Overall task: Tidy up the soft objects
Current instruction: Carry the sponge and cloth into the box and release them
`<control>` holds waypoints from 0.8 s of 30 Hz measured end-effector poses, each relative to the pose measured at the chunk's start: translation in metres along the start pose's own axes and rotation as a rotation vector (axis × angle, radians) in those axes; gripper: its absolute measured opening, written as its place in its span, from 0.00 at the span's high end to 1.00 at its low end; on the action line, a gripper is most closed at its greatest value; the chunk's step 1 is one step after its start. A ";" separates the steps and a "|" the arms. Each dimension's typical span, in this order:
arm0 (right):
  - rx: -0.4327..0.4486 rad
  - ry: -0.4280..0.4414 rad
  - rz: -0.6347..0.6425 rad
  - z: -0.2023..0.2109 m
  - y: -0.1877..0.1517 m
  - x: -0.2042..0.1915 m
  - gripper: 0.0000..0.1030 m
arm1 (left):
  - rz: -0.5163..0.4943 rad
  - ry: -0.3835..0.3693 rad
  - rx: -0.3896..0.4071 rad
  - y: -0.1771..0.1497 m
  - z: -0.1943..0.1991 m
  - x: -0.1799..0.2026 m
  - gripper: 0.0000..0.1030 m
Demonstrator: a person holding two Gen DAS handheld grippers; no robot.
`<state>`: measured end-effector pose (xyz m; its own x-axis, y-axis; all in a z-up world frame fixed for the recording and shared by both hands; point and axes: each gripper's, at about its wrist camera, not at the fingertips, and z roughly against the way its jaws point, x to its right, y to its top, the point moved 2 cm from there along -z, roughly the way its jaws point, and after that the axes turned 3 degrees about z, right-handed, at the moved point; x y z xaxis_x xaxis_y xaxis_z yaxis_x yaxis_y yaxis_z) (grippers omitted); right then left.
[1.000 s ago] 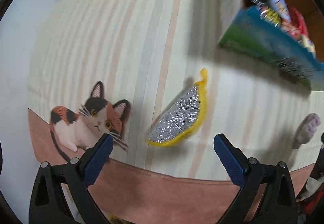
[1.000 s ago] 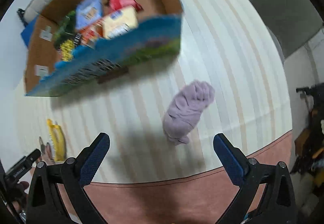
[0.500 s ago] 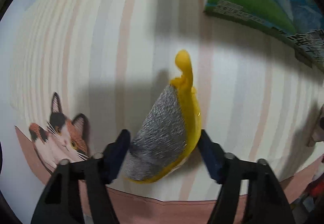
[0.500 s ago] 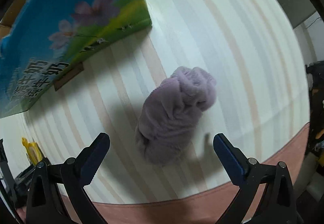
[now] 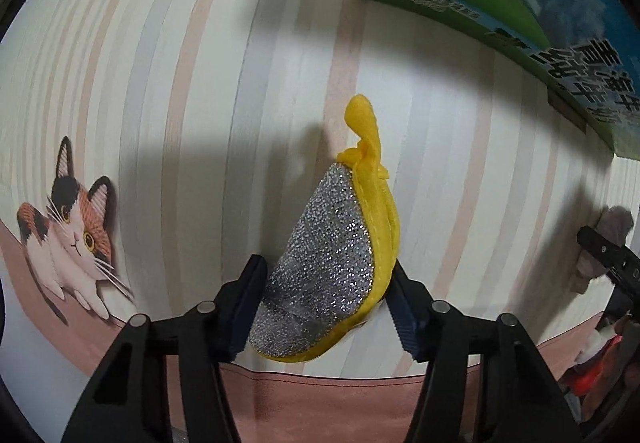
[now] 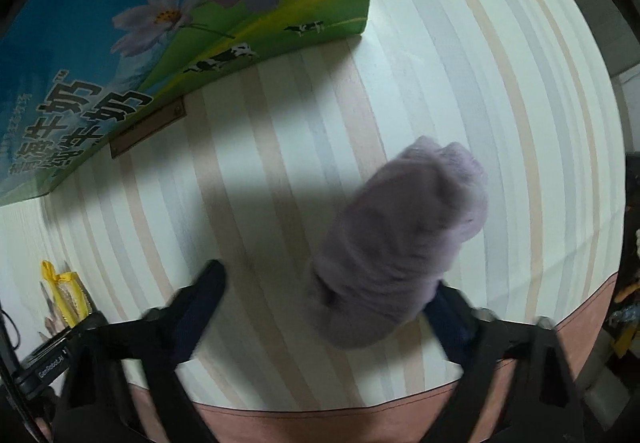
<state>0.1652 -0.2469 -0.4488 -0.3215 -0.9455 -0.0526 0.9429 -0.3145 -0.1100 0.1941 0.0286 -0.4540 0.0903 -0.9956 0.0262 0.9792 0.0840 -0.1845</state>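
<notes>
On the striped table (image 5: 200, 91), left fingers (image 5: 248, 303) grip the sponge (image 5: 332, 267); right fingers (image 6: 200, 303) straddle the purple cloth (image 6: 400, 243), unclosed.

Bare striped tablecloth (image 6: 460, 55) right of the milk carton (image 6: 168, 15), itself a wall ahead.

The right gripper (image 6: 324, 307) straddles a lilac fuzzy bundle (image 6: 400, 243) lying on the striped table (image 6: 460, 63) near its front edge. The right finger touches the bundle; the left finger stands apart from it, so the jaws are not closed. A printed milk carton box (image 6: 180, 11) stands toward the far left. A yellow scrubber (image 6: 66, 293) shows at the left edge.
</notes>
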 end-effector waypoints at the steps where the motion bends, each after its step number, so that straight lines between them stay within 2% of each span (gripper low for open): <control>1: 0.010 -0.018 0.009 0.000 0.001 -0.003 0.35 | -0.007 0.005 0.007 0.002 0.003 0.006 0.48; 2: 0.031 -0.030 0.024 0.003 0.001 -0.006 0.52 | -0.010 0.007 0.016 0.001 0.005 0.009 0.49; 4: 0.037 -0.036 0.042 0.010 0.001 -0.013 0.53 | -0.016 0.008 0.034 -0.003 0.013 0.016 0.50; 7: 0.032 -0.004 0.073 0.017 -0.007 -0.022 0.53 | -0.030 -0.029 0.066 -0.020 0.044 0.019 0.50; 14: 0.084 0.130 0.191 0.078 -0.034 -0.055 0.53 | -0.046 -0.211 0.171 -0.038 0.138 0.051 0.50; 18: 0.153 0.201 0.233 0.133 -0.035 -0.069 0.53 | -0.054 -0.280 0.218 -0.020 0.188 0.066 0.50; 22: 0.214 0.251 0.252 0.185 -0.013 -0.071 0.53 | -0.054 -0.271 0.256 0.012 0.216 0.077 0.49; 24: 0.249 0.238 0.257 0.202 0.006 -0.063 0.53 | -0.047 -0.257 0.257 0.034 0.222 0.075 0.49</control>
<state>0.2085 -0.2060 -0.2457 -0.0571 -0.9589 -0.2779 0.9780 -0.1098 0.1777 0.2743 -0.0336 -0.2402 0.0549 -0.9581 0.2810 0.9941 0.0788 0.0743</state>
